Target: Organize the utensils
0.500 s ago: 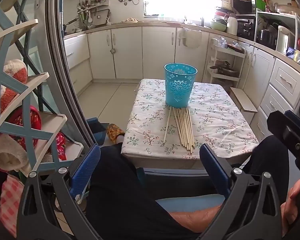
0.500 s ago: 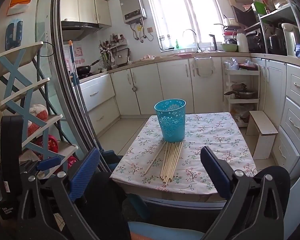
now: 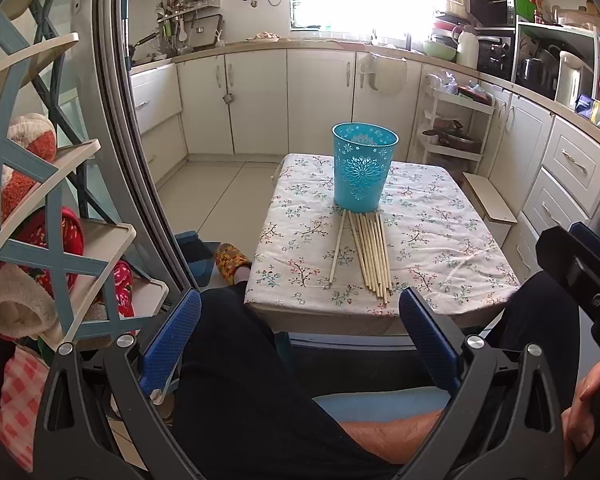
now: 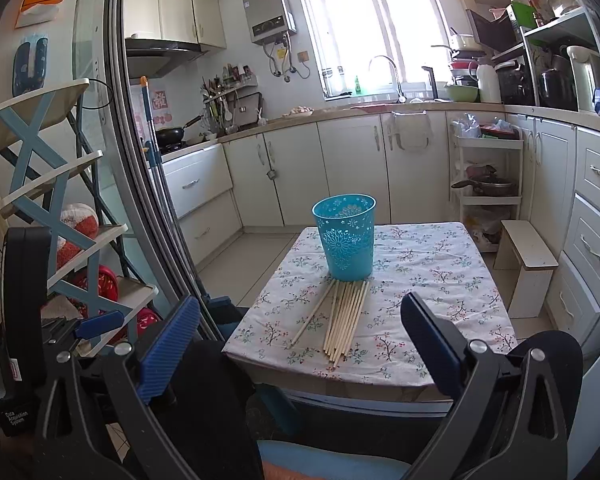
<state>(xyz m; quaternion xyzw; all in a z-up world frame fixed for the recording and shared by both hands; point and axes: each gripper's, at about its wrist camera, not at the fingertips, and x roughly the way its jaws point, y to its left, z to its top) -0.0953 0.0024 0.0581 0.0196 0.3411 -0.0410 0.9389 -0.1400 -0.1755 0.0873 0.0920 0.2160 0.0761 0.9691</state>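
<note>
The tabletop (image 3: 440, 240), under a flowered cloth, has its near edge partly cut off from sight by the person's dark-clothed legs in both views, and what stands beneath it cannot be made out. A turquoise perforated bin (image 3: 364, 168) stands upright on the tabletop, nearer the far edge and left of the middle in the right wrist view (image 4: 346, 236); its inside is hidden from this low angle. A bundle of pale wooden chopsticks (image 3: 374, 256) lies flat on the cloth, far ends touching or just beside the foot of the bin, near ends reaching almost to the near edge; how many there are is hard to count where they lie packed together (image 4: 346, 320). One stick (image 3: 337, 250) lies a little apart to the left, angled away from the rest. The left gripper (image 3: 300, 340) hangs below and short of the near edge, blue pads spread wide apart with nothing between them, the chopsticks well ahead and above. The right gripper (image 4: 300, 342) is likewise spread wide and empty, low before the near edge, the bundle lying ahead between its two fingers' lines.
</note>
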